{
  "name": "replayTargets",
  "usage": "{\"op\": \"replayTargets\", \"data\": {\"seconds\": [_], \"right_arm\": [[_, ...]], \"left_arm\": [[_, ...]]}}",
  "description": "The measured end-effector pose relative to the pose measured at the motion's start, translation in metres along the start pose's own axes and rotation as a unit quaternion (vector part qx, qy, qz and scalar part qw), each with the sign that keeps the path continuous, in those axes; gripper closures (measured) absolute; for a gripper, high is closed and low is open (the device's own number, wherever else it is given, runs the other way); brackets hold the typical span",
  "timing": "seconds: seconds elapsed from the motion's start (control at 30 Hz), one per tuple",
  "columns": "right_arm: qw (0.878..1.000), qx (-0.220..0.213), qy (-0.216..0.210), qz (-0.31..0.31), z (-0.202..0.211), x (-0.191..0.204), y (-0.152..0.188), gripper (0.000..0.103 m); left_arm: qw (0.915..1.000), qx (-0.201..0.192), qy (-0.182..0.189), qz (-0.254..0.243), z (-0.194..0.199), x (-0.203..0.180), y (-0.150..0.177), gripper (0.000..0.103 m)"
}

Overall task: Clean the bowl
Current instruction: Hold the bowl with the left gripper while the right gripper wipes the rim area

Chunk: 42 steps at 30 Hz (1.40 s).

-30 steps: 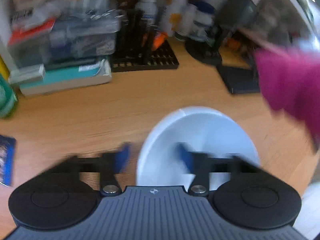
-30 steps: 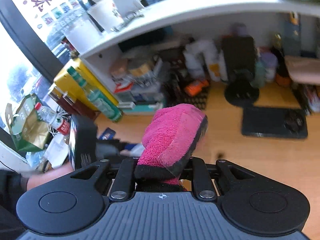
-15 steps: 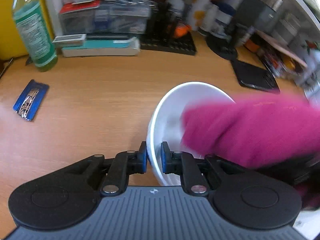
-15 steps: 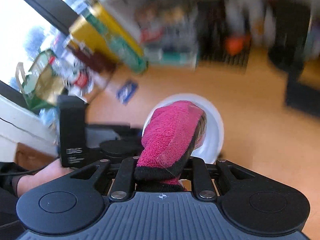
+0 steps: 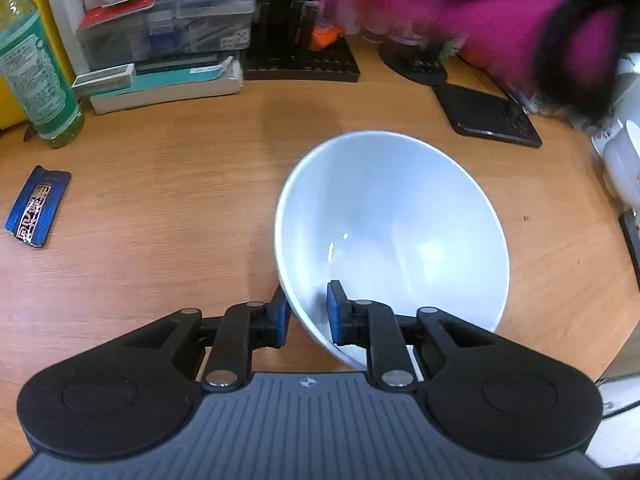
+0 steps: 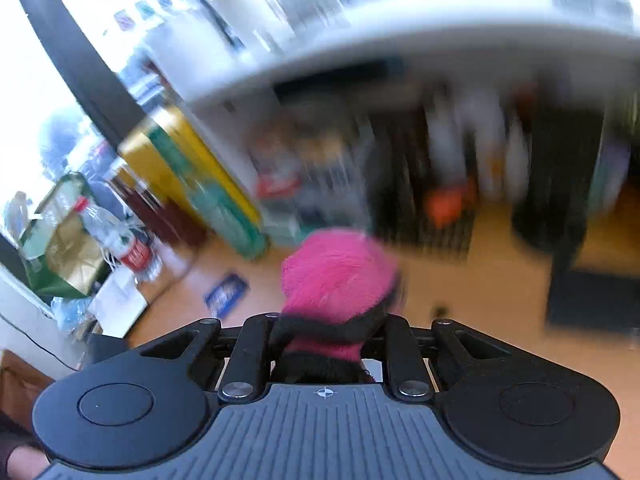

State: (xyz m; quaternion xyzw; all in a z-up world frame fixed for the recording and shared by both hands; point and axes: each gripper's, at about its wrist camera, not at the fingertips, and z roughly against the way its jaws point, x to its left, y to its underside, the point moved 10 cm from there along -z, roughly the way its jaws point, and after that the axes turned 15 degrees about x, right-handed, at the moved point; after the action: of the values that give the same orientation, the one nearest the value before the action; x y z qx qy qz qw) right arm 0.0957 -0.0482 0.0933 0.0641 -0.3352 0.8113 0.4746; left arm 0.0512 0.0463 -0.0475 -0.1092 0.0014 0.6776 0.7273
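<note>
- White bowl (image 5: 394,232) tilted on the wooden desk (image 5: 168,200), opening turned toward the camera and to the right, inside glossy and plain.
- Left gripper (image 5: 306,316) pinching the bowl's near-left rim: one blue pad (image 5: 281,318) outside the wall, the other inside, both pressed to the ceramic.
- Right gripper (image 6: 332,336) clamped on a pink cloth (image 6: 338,280) with a black edge, the wad bulging forward between its fingers.
- In the left wrist view, that same pink cloth (image 5: 532,28) blurred in the upper right, above and beyond the bowl, well apart from it.
- No bowl to be seen in the right wrist view; background there streaked with motion blur.
- On the desk left of the bowl: a small blue packet (image 5: 38,206) lying flat, and farther back a green bottle (image 5: 34,76) standing upright.
- Along the back edge: stacked boxes and clear plastic cases (image 5: 160,40), a black grid tray (image 5: 302,64) with an orange item on it, a flat black pad (image 5: 486,114) behind and right of the bowl.
- A white shelf (image 6: 400,40) running above the cluttered desk back, bright window at the left.
</note>
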Motion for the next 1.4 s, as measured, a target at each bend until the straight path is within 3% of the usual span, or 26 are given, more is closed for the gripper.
{"op": "replayTargets", "data": {"seconds": [0.07,0.1,0.13,0.2,0.23,0.37,0.47,0.67,0.7,0.77,0.87,0.93,1.03,1.13,1.23,1.3,1.37,1.4], "right_arm": [[1.0,-0.001,0.005,-0.015,0.017,-0.012,0.002,0.084],[1.0,0.0,0.013,-0.021,0.022,-0.021,0.007,0.083],[0.999,0.005,0.02,-0.024,0.025,-0.027,0.014,0.083],[0.999,0.016,0.025,-0.035,0.024,-0.039,0.03,0.083],[0.998,0.024,0.027,-0.044,0.023,-0.044,0.039,0.083],[0.997,0.042,0.039,-0.052,0.019,-0.053,0.065,0.083],[0.997,0.054,0.043,-0.031,0.015,-0.043,0.068,0.083],[0.992,0.128,-0.012,0.002,-0.013,-0.003,0.061,0.083],[0.985,0.17,-0.031,-0.006,-0.028,0.002,0.068,0.083],[0.976,0.214,-0.043,-0.016,-0.044,0.002,0.078,0.083],[0.955,0.289,-0.043,-0.058,-0.081,-0.018,0.096,0.083],[0.96,0.272,-0.03,-0.064,-0.094,-0.028,0.078,0.083],[0.978,0.202,-0.026,-0.042,-0.093,-0.022,0.042,0.084],[0.995,0.093,-0.027,0.008,-0.058,0.002,0.012,0.084],[0.999,0.041,-0.007,0.014,-0.02,0.005,0.005,0.083],[0.999,0.045,0.003,0.003,-0.014,-0.007,0.019,0.083],[0.999,0.051,0.013,-0.008,-0.009,-0.019,0.035,0.083],[0.998,0.054,0.018,-0.013,-0.007,-0.026,0.043,0.083]], "left_arm": [[1.0,-0.003,0.004,0.0,-0.001,0.006,-0.01,0.077],[1.0,-0.007,0.005,-0.001,-0.001,0.008,-0.016,0.068],[0.9999,-0.011,0.008,-0.007,-0.004,0.011,-0.028,0.047],[0.9995,-0.019,0.022,-0.014,-0.008,0.012,-0.043,0.05],[0.9986,-0.027,0.043,-0.019,-0.011,0.011,-0.054,0.068],[0.9979,-0.064,0.006,0.01,-0.002,0.022,-0.069,0.09],[0.9985,-0.043,-0.006,0.032,-0.003,0.025,-0.057,0.086],[0.9991,-0.018,-0.014,0.035,0.004,0.013,-0.017,0.087],[0.9992,-0.016,-0.017,0.032,0.005,0.009,-0.012,0.087],[0.9994,-0.016,-0.021,0.024,0.005,0.004,-0.007,0.086],[0.9992,-0.026,-0.031,-0.001,0.006,-0.001,-0.003,0.086],[0.9995,-0.018,-0.024,-0.006,0.003,-0.003,0.003,0.081],[0.9992,-0.014,-0.029,-0.024,0.001,-0.008,0.012,0.078],[0.9998,-0.009,-0.016,-0.012,0.003,-0.004,0.011,0.081],[0.9999,-0.015,-0.006,-0.002,0.007,0.006,0.005,0.083],[0.9998,-0.017,-0.001,-0.014,0.007,0.008,-0.009,0.075],[0.9994,-0.02,0.002,-0.03,0.005,0.009,-0.026,0.038],[0.9992,-0.022,0.0,-0.034,0.004,0.009,-0.03,0.037]]}}
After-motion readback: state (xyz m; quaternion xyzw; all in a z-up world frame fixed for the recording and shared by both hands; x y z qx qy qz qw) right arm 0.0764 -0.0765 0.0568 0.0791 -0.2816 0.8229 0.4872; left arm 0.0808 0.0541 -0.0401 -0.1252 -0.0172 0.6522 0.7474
